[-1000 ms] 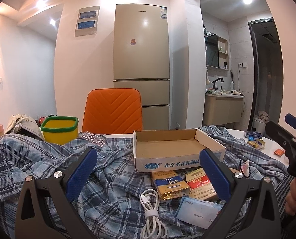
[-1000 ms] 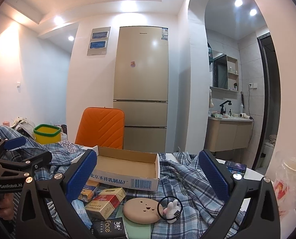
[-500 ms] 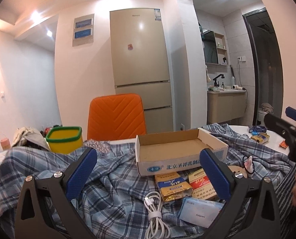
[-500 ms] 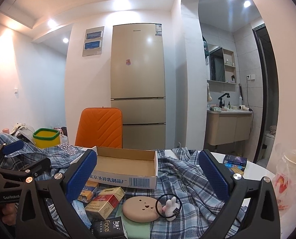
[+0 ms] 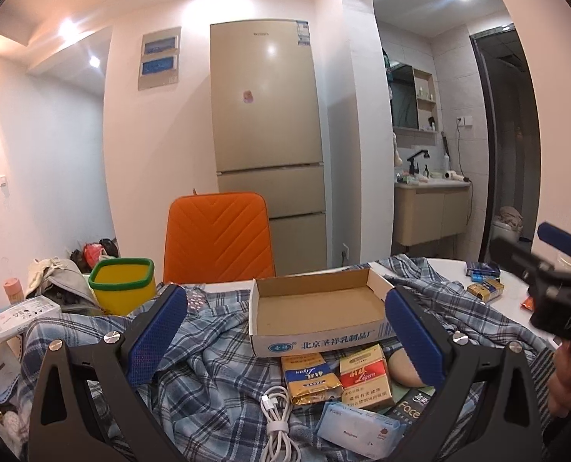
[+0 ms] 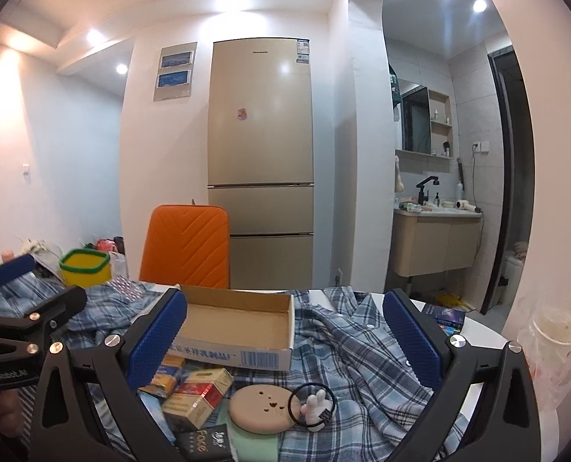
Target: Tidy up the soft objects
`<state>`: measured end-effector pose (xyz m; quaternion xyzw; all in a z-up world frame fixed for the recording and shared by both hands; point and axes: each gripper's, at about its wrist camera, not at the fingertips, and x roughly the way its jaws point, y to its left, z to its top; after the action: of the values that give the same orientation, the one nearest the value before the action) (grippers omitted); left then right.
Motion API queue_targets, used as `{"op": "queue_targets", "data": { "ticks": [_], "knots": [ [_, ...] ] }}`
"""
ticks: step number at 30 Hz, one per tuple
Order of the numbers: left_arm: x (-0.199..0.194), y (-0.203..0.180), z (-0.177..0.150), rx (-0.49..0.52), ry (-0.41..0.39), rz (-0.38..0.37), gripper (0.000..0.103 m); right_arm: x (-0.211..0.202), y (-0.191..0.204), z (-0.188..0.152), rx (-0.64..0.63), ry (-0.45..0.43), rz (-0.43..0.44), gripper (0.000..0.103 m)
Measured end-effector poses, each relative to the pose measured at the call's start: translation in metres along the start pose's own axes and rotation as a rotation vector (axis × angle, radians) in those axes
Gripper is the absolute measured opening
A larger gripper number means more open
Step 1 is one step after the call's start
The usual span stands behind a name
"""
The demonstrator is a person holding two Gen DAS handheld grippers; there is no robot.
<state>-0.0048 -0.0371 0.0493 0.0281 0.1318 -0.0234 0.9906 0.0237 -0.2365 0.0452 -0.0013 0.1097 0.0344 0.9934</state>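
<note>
I hold both grippers raised over a cluttered table, nothing picked up, the sorting not yet begun by the look of it. The left gripper [image 5: 285,337] stands with its 2 blue pads wide apart and empty; the right gripper [image 6: 283,338] is spread just as wide, also empty.

The main soft thing, a blue plaid shirt [image 5: 216,350], lies rumpled across the tabletop in both views, running from the far left under the cardboard box [image 5: 316,308] and out to the right, where its collar and buttons [image 6: 366,331] show in the right wrist view. The box sits on the cloth, open and empty. In front of it, resting on the shirt, are 2 packets [image 5: 339,377], a coiled white cable [image 5: 279,419], a tissue pack [image 5: 358,429], a tan round pad [image 6: 260,410] and a black hair tie with a small white rabbit [image 6: 312,410] lying on that pad.

I judge this to be the approach step: choosing a first target. The next move, as I read it, calls for lowering 1 gripper to a small soft item, the hair tie or the tissue pack, since the shirt is pinned under the box and the clutter and cannot be lifted cleanly until those are cleared.
</note>
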Motion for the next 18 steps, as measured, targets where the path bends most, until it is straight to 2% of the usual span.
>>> {"op": "queue_targets", "data": {
  "ticks": [3,10,13,18],
  "knots": [
    [0.002,0.001,0.003,-0.012,0.032,-0.011,0.102,-0.003,-0.003,0.012,0.016,0.011,0.028,0.103],
    [0.013,0.003,0.003,-0.062,0.133,0.0,0.102,-0.001,0.009,0.022,-0.059,0.051,0.032,0.103],
    [0.01,0.001,0.001,-0.065,0.149,0.001,0.102,0.002,0.01,0.017,-0.037,0.09,0.058,0.103],
    [0.019,0.0,-0.01,-0.07,0.234,-0.011,0.102,0.012,0.01,0.002,-0.024,0.148,0.06,0.103]
  ]
}}
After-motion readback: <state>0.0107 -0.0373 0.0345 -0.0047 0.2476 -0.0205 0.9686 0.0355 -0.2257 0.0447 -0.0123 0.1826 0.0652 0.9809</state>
